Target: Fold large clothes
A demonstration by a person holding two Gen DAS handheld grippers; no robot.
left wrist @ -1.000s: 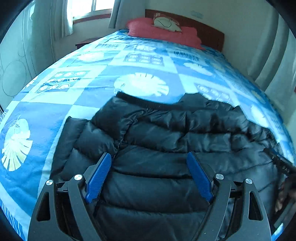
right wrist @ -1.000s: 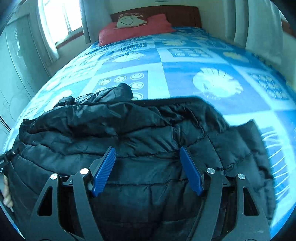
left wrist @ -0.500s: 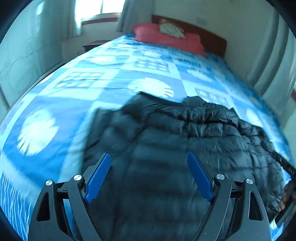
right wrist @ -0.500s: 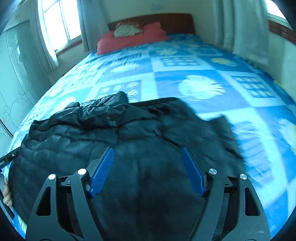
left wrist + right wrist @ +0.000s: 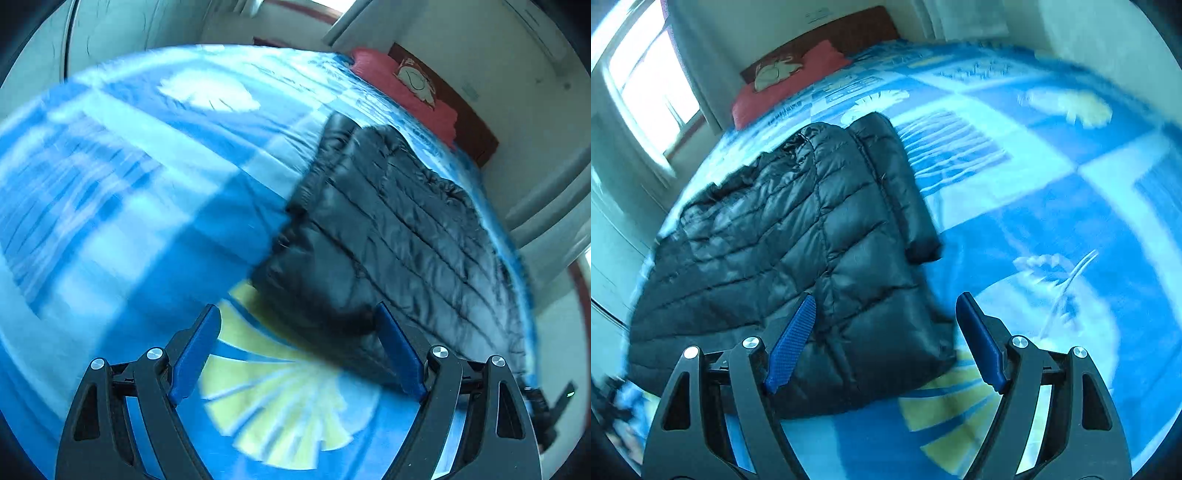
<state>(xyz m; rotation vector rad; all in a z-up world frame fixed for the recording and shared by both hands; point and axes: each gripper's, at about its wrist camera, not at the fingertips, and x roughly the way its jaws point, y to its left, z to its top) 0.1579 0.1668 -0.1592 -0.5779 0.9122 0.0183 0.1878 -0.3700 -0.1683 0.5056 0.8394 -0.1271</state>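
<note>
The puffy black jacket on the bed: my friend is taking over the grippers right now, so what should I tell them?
Left hand-held gripper: open, empty, over the blue bedspread at the jacket's corner.
Right hand-held gripper: open, empty, over the opposite corner.
The black puffer jacket lies flat on the bed, its sides apparently folded in; one sleeve runs along the edge. Red pillow sits at the headboard.
Done: it looks like the side folds.
Left: probably folding it in half lengthwise and tidying.
</note>
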